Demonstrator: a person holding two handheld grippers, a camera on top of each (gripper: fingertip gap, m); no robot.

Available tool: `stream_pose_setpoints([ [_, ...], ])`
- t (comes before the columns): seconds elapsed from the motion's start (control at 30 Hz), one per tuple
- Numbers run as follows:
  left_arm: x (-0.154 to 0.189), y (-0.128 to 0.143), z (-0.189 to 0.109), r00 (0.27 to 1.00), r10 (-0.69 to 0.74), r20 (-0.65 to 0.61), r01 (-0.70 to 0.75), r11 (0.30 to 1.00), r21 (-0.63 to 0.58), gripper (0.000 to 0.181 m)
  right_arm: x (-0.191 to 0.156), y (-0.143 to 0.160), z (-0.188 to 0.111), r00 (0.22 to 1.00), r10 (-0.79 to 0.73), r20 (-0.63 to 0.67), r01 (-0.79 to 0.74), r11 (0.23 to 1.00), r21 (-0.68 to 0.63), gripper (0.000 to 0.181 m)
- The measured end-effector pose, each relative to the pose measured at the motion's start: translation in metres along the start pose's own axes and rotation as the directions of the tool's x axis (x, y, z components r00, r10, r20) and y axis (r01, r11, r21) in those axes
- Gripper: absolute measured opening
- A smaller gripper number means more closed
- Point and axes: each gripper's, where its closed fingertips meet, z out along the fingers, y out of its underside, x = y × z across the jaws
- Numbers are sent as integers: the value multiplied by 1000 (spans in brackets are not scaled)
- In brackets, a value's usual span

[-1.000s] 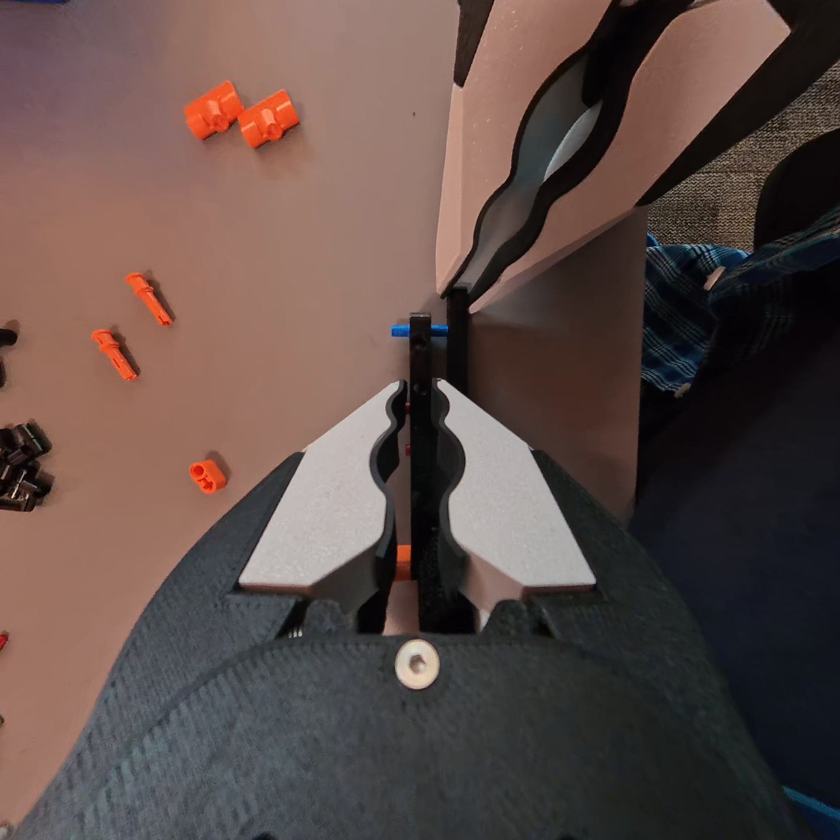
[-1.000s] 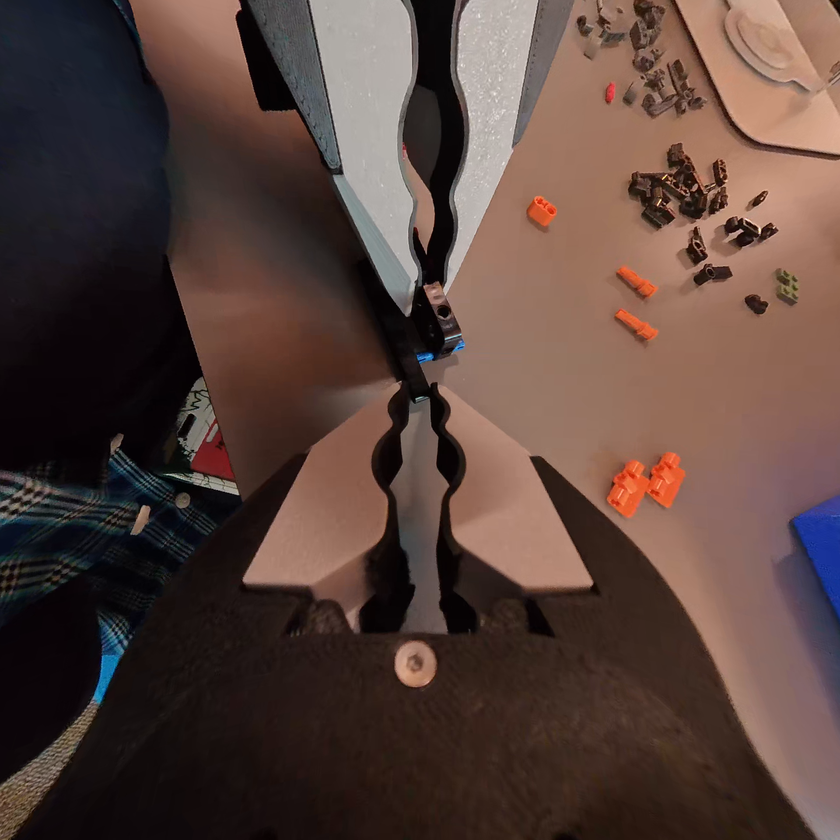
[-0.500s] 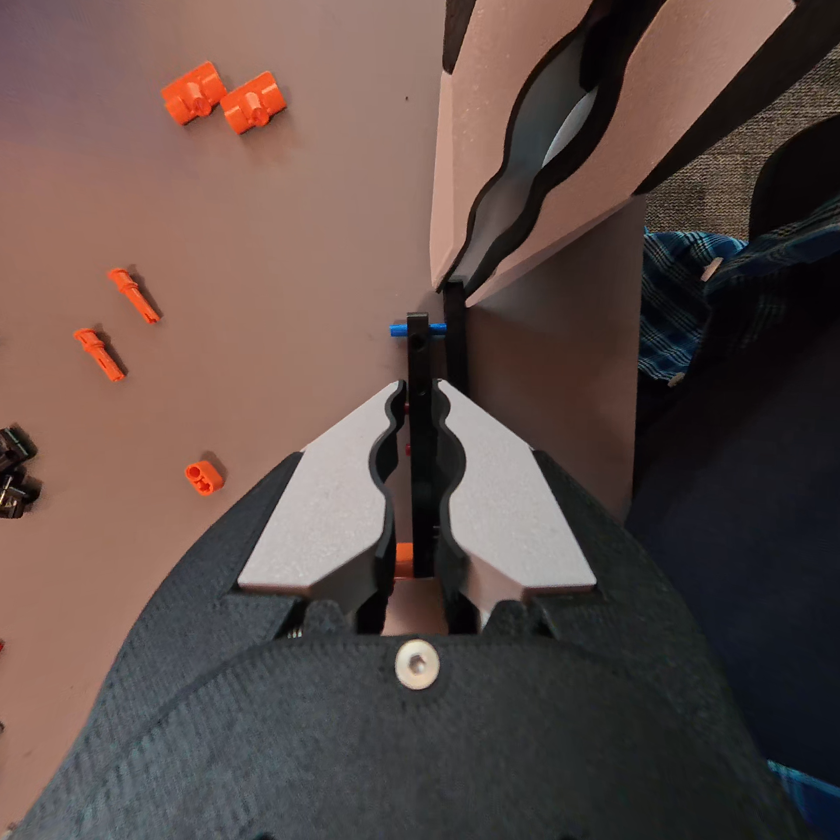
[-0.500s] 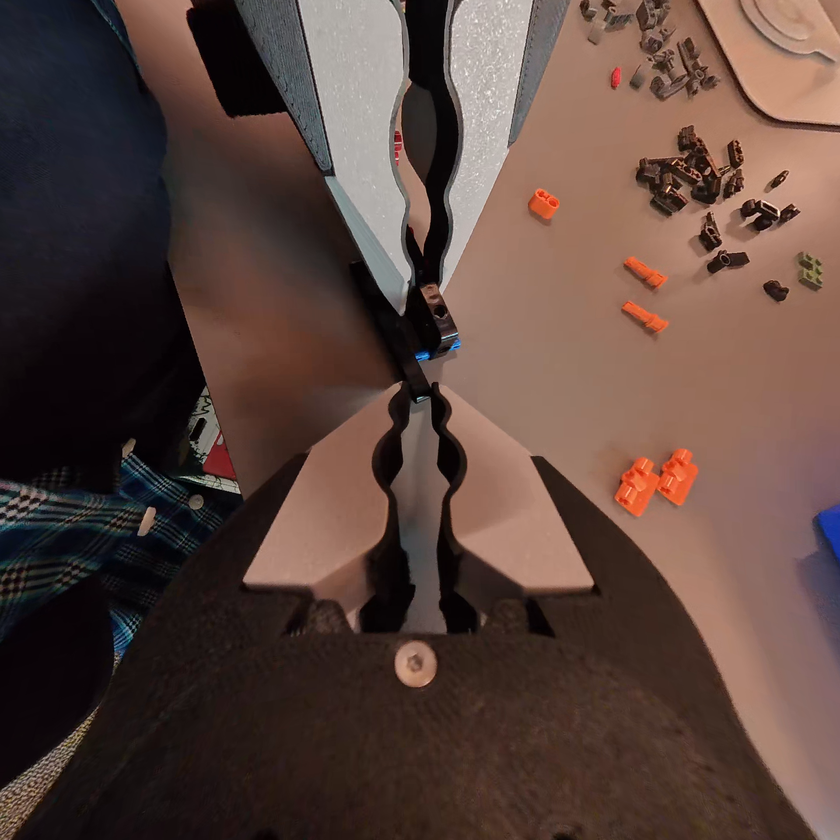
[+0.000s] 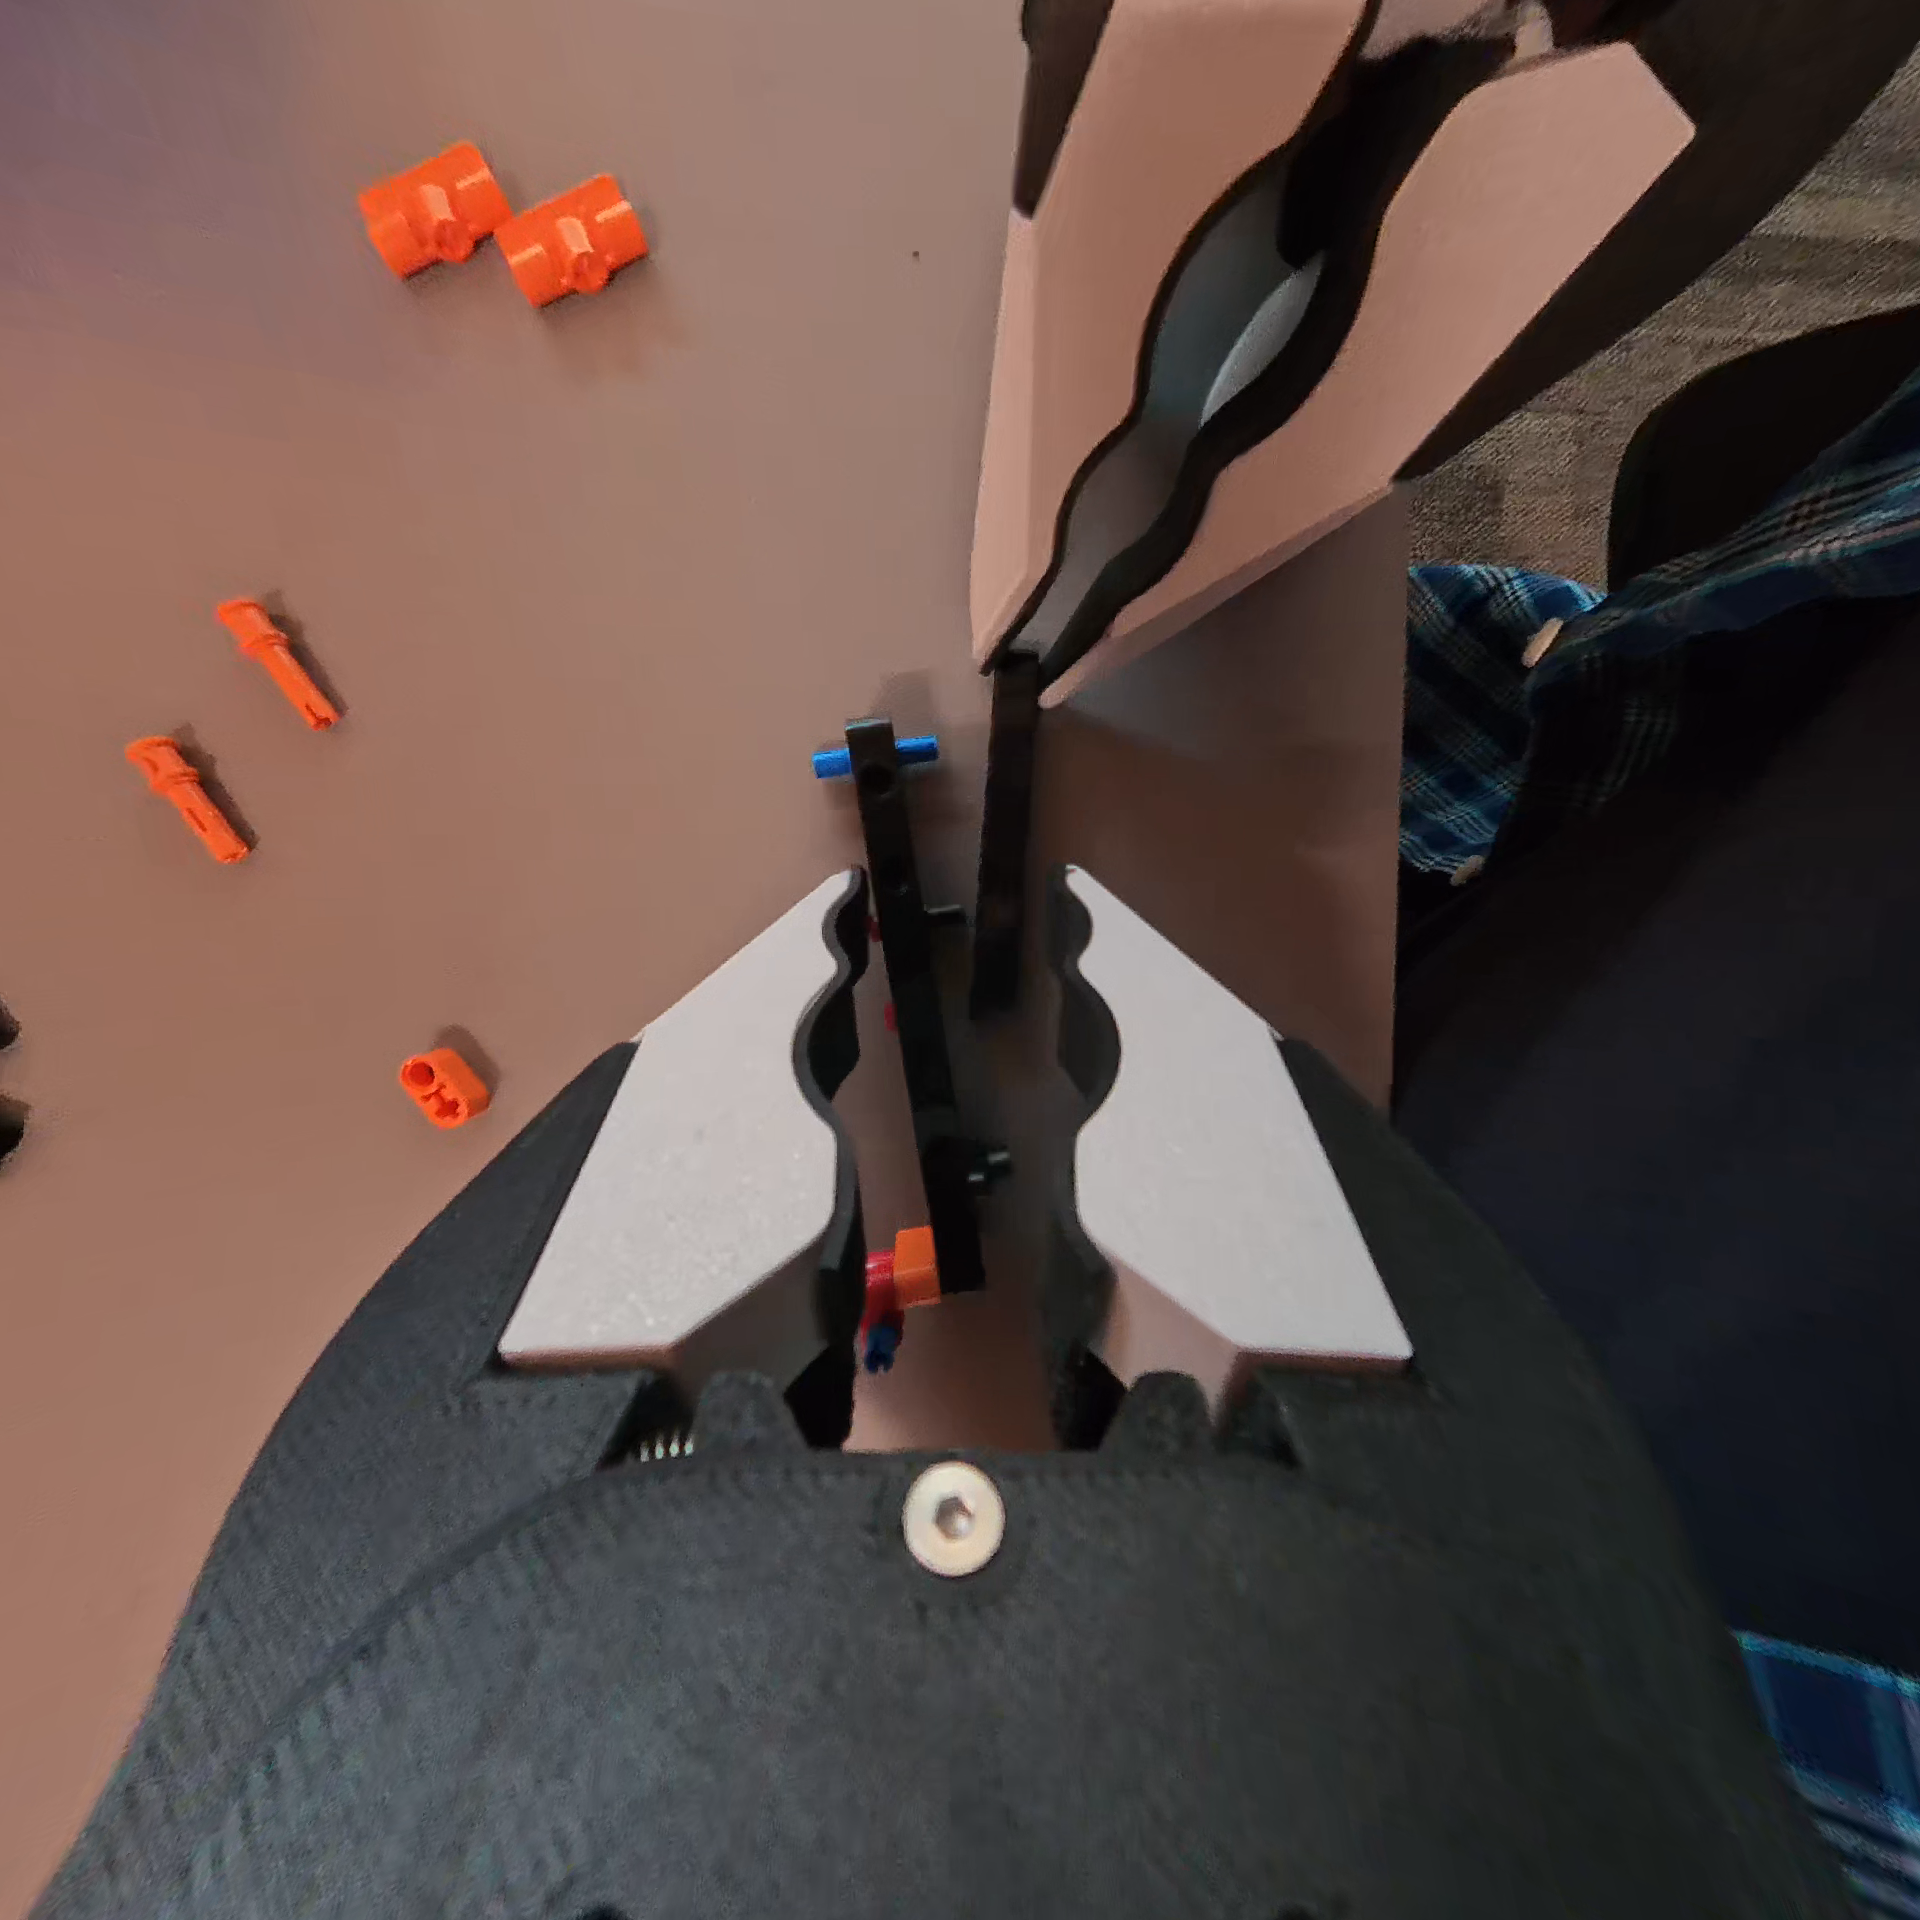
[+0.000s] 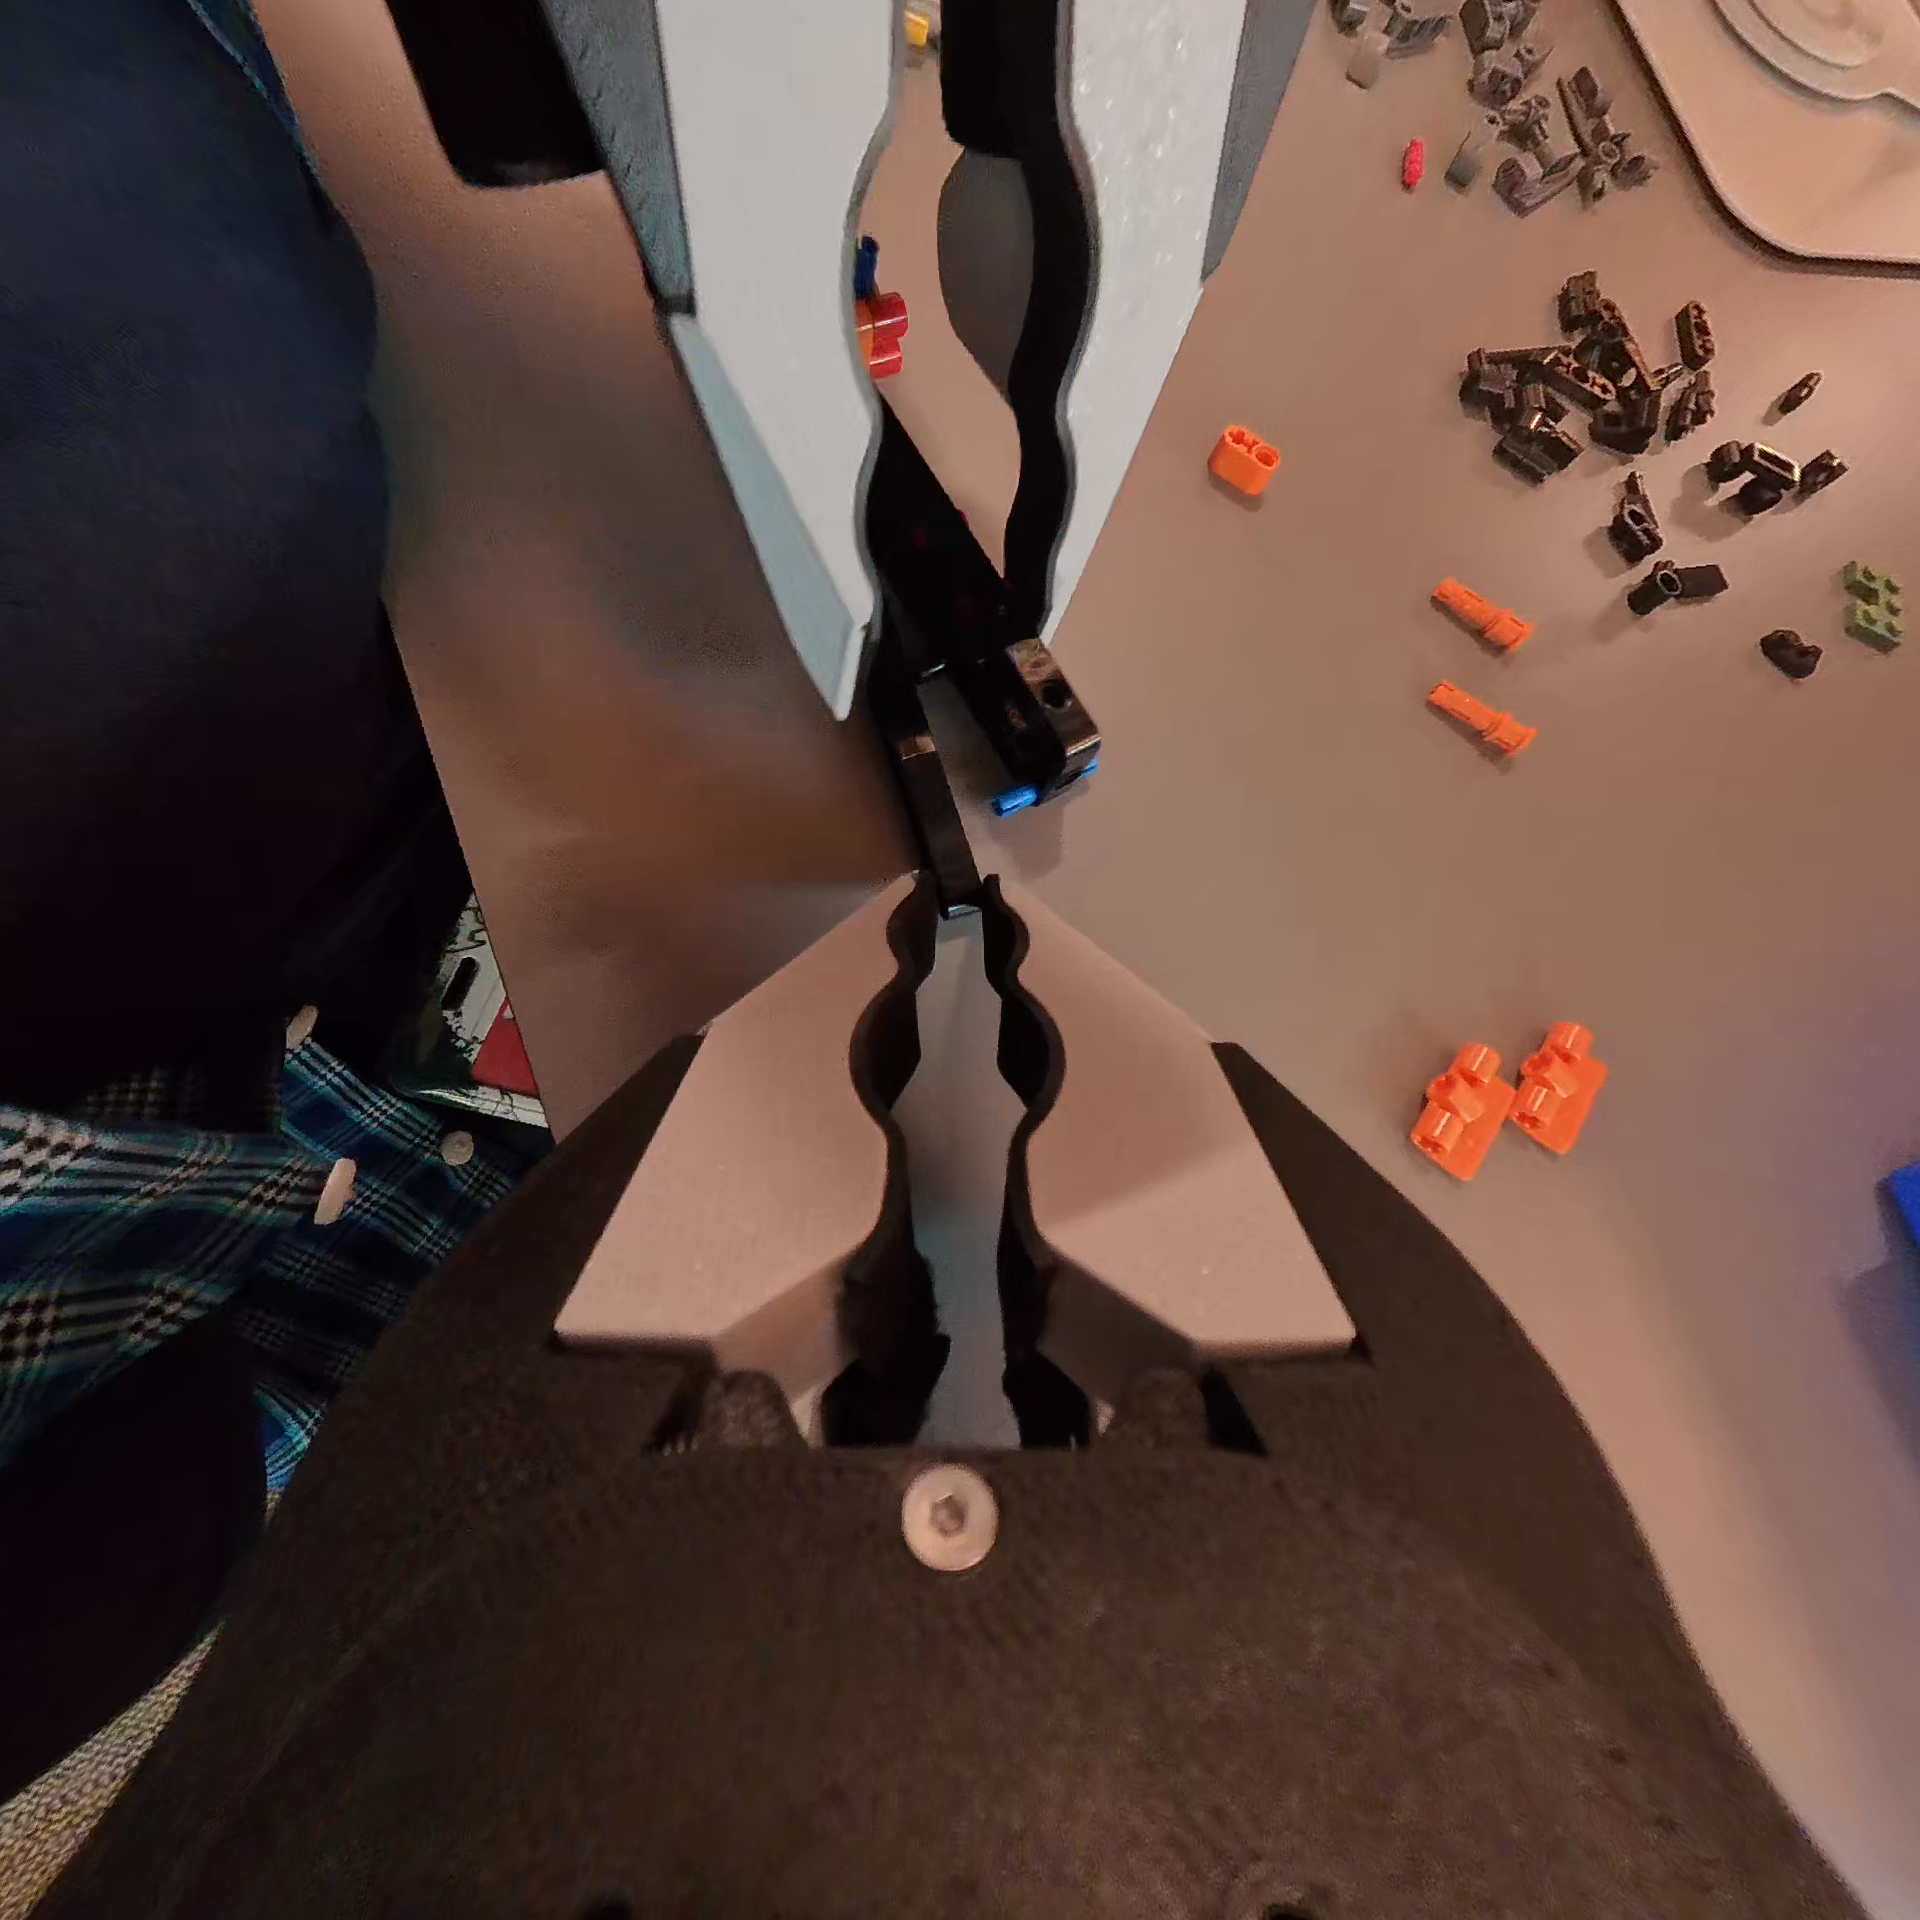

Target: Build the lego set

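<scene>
My left gripper is open. A long black beam assembly, with a blue pin at its far end and orange and red parts at its near end, stands tilted and loose between the jaws. My right gripper is shut on the end of a second, thin black beam. That beam reaches in beside the assembly, with a gap between them at the far end. I cannot tell whether the two are joined. The left gripper also shows in the right wrist view.
On the brown table lie two orange connectors, two orange pins, a small orange piece, a pile of black parts and a green piece. The table edge and a person's plaid shirt are close by. The grippers are tip to tip, or close to it.
My left gripper has opened and let go of the black assembly, which now leans to the left between the jaws. The right gripper stays shut on the thin beam.
</scene>
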Motion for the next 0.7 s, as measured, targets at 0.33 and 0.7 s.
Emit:
stream_pose_setpoints([
  [0.33, 3, -1, 7, 991, 109, 72, -108, 994, -20, 24, 0, 0, -1, 1000, 5, 10, -5, 1000, 2, 6],
  [0.7, 3, -1, 8, 995, 87, 38, -87, 996, -6, 25, 0, -1, -1, 999, 2, 42, -2, 1000, 7, 7],
])
